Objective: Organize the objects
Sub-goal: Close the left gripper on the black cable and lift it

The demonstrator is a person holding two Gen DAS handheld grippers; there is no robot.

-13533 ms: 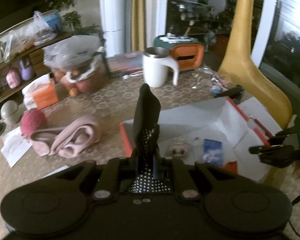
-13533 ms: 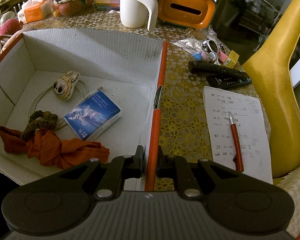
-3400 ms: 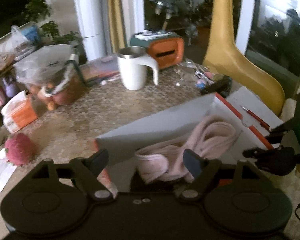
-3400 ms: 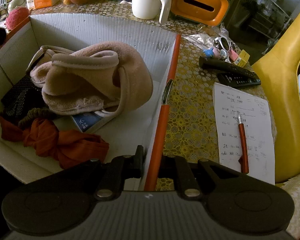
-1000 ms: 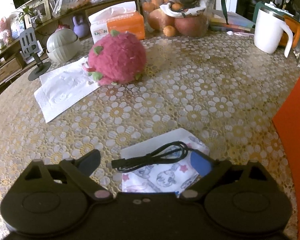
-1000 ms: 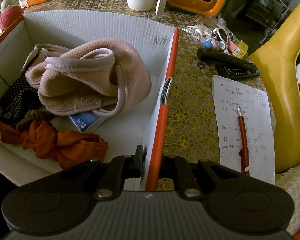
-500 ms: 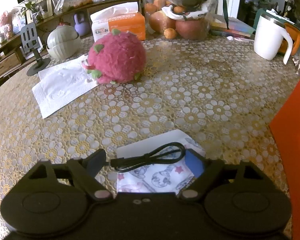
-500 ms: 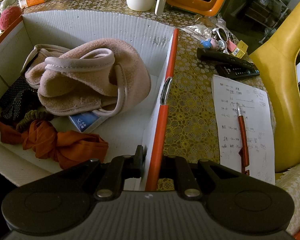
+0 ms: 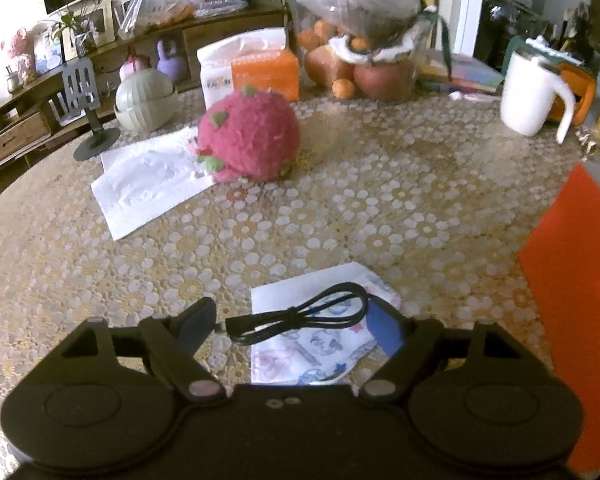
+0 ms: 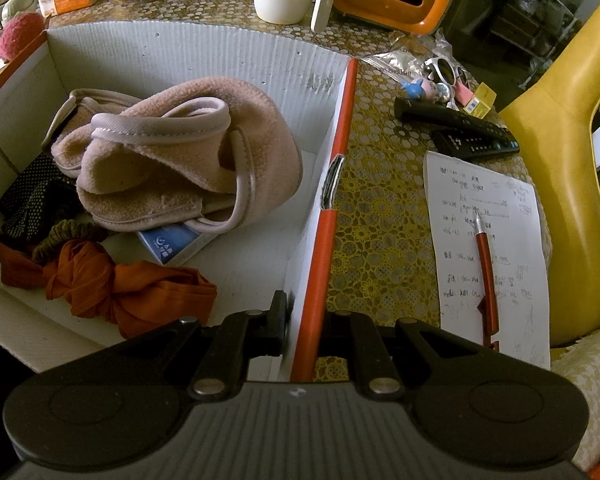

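Observation:
In the left wrist view my left gripper [image 9: 292, 322] is low over the table. A bundled black cable [image 9: 296, 316] spans its gap from pad to pad. The cable lies on a white printed packet [image 9: 312, 344], whose right edge curls against the blue right pad [image 9: 384, 332]. A white box with orange edges [image 10: 180, 48] holds a pink fleece piece [image 10: 180, 160], an orange cloth [image 10: 120, 284], a blue pack [image 10: 172, 240] and a black dotted cloth [image 10: 32, 196]. My right gripper [image 10: 303, 320] is shut on the box's right wall.
A pink plush fruit [image 9: 248, 140] rests on a white paper sheet [image 9: 148, 192] further back, with a tissue pack [image 9: 252, 68], a bag of fruit [image 9: 364, 60] and a white mug [image 9: 528, 88] behind. Right of the box lie remotes [image 10: 456, 120], a note with a red pen [image 10: 486, 260] and a yellow chair [image 10: 572, 160].
The left jaws have narrowed onto the cable and packet, and the left view has lifted slightly. The right gripper and the box have not moved.

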